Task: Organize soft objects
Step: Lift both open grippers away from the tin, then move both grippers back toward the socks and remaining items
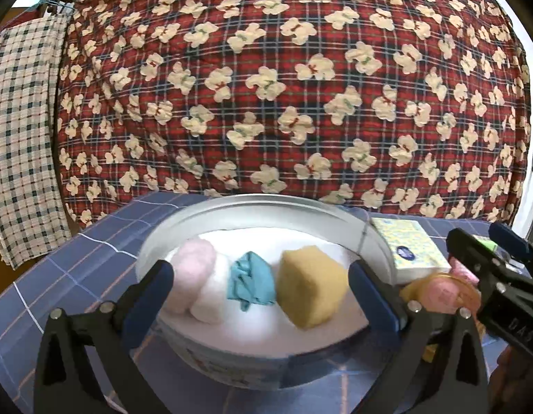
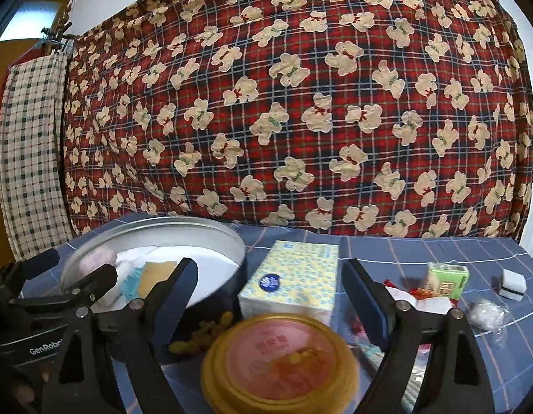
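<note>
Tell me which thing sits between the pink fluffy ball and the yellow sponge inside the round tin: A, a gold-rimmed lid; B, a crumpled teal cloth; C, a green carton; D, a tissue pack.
B: in the left wrist view the crumpled teal cloth lies in the round tin between the pink fluffy ball and the yellow sponge.

Yellow sponge (image 1: 311,286), teal cloth (image 1: 250,284), pink ball (image 1: 194,272); red plaid bear-print blanket (image 1: 283,86).

Matt metal tin (image 1: 252,207), porous yellow sponge (image 1: 309,291), checked cloth tablecloth (image 2: 421,252)
</note>
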A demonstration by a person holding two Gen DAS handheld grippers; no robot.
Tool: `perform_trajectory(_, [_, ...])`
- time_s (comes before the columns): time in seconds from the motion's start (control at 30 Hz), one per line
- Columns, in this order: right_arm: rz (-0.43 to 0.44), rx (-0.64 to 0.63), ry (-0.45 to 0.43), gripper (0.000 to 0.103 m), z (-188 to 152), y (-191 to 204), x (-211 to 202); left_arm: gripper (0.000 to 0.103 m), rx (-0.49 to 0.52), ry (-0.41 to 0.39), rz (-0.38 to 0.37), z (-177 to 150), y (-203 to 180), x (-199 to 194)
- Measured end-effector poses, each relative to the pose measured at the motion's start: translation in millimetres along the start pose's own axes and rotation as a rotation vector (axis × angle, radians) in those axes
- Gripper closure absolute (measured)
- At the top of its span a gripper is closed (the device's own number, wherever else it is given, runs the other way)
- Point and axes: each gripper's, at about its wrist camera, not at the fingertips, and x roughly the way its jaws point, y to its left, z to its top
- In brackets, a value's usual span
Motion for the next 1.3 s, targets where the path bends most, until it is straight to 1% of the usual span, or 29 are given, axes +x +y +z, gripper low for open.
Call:
perform_trajectory(0.33, [-0.046, 0.007, 0.013, 0.016, -6.5, -30.8, -10.9, 0.000, 0.042, -0.005, -0.054, -5.1, -31.5, -12.5])
perform_trajectory(0.6, [-0.089, -0.012, 0.005, 0.016, -8.3, -55.9, -24.5, 0.000, 0.075, 0.001, -0.114, -9.9, -58.5, -21.7])
perform_trajectory(0.77, [-0.149, -0.014, 0.016, 0.016, -12.1, -85.2, -34.6, 0.000, 0.091, 0.002, -0.148, -12.4, -73.1, -27.1])
perform_trajectory(0.9, [-0.196, 0.017, 0.035, 0.016, -17.3, -114.5, -43.9, 0.000, 0.110, 0.009, -0.187, -15.1, -87.9, -31.2])
perform_trajectory(0.97, [-0.219, 0.033, 0.053, 0.016, -21.2, -129.6, -47.1, 0.000, 0.119, 0.012, -0.206, -15.8, -94.2, -32.6])
perform_trajectory(1.03, [-0.223, 0.064, 0.072, 0.016, -23.1, -145.8, -52.0, 0.000, 0.127, 0.015, -0.225, -17.3, -101.4, -34.8])
perform_trajectory(1.13, [-0.255, 0.064, 0.113, 0.016, -26.6, -161.8, -56.0, 0.000, 0.147, 0.024, -0.258, -19.6, -113.4, -38.1])
perform_trajectory(1.2, [-0.246, 0.080, 0.149, 0.016, -28.6, -170.4, -55.8, 0.000, 0.162, 0.031, -0.287, -22.2, -122.4, -41.3])
perform_trajectory(1.23, [-0.216, 0.099, 0.173, 0.016, -29.7, -174.6, -54.7, 0.000, 0.170, 0.035, -0.301, -23.4, -127.0, -42.9])
perform_trajectory(1.3, [-0.125, 0.124, 0.232, 0.016, -31.7, -177.0, -48.2, 0.000, 0.182, 0.041, -0.321, -26.0, -135.8, -45.8])
